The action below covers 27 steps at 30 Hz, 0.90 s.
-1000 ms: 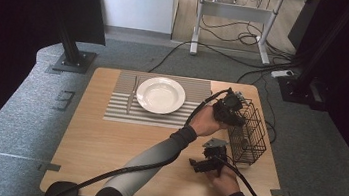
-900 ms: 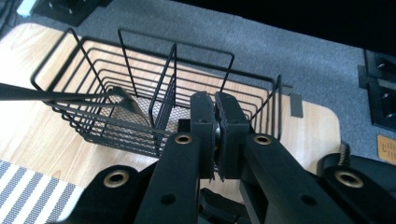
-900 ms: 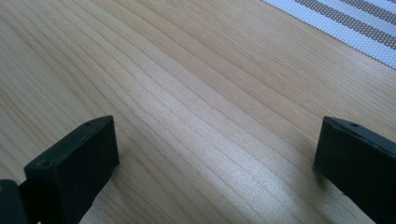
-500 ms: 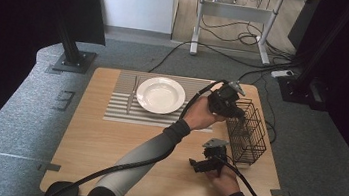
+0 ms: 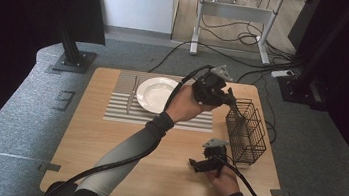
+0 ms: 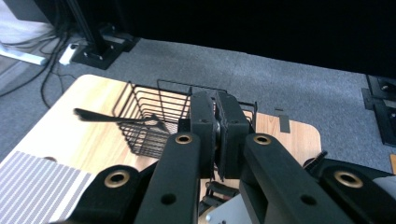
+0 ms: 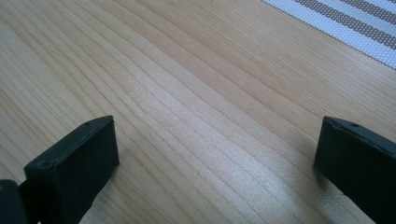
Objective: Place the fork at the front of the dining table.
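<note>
Even soft light, dark surrounds, slightly grainy

Counts, high view:
- One desk (image 5: 103, 170), wood.
- One striped mat (image 5: 115, 111), far left.
- One plate (image 5: 155, 93), on mat.
- One knife (image 5: 131, 95), on mat, left of plate.
- One wire basket (image 5: 253, 138), right side.
- One fork (image 6: 119, 118), at basket rim.
- Two grippers: left gripper (image 5: 223, 98) far, by basket; right gripper (image 5: 200, 164) near.
- Two hands, one per gripper.
- One second desk (image 5: 233, 14), beyond, on floor.
</note>
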Available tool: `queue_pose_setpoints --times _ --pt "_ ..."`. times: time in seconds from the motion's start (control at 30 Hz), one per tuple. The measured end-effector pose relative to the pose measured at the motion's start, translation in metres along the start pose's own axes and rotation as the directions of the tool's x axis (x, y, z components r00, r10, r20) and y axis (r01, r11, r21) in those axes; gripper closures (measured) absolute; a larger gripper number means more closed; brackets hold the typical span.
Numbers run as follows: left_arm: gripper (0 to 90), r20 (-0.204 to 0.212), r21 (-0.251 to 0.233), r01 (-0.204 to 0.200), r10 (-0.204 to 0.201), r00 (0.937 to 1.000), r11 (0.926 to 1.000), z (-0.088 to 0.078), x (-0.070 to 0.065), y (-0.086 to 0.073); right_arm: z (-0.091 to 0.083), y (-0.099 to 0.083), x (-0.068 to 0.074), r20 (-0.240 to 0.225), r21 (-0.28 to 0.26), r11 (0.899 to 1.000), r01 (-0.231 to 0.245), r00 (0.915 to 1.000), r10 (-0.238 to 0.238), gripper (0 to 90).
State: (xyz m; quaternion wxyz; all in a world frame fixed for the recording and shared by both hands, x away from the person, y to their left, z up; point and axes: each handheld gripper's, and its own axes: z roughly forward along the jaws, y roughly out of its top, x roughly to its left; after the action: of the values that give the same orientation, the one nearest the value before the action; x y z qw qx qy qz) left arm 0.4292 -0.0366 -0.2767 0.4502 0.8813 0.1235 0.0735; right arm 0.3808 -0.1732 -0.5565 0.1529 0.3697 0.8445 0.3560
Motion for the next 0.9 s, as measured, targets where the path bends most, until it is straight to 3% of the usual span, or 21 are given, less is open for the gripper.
queue_pose_setpoints --times 0.27,0.53,0.7,0.9 --pt "87.1 -0.041 -0.002 0.016 -0.016 0.999 0.9999 -0.029 0.008 -0.013 0.0 0.0 0.0 0.0 0.001 1.0 -0.002 1.0 0.002 0.0" --pt "87.1 -0.077 0.016 0.047 -0.046 0.996 0.9988 -0.05 0.018 -0.037 0.0 0.0 0.0 0.001 0.001 1.0 -0.001 1.0 0.001 0.0" --pt "87.2 -0.084 0.041 0.076 -0.073 0.9938 0.9962 -0.055 0.025 -0.059 0.0 0.0 0.0 -0.003 0.003 1.0 0.002 1.0 -0.002 0.0" --pt "87.1 -0.072 0.068 0.12 -0.115 0.9907 0.9905 -0.049 0.032 -0.086 0.001 0.001 0.0 -0.008 -0.001 1.0 0.011 0.9999 -0.011 0.0"
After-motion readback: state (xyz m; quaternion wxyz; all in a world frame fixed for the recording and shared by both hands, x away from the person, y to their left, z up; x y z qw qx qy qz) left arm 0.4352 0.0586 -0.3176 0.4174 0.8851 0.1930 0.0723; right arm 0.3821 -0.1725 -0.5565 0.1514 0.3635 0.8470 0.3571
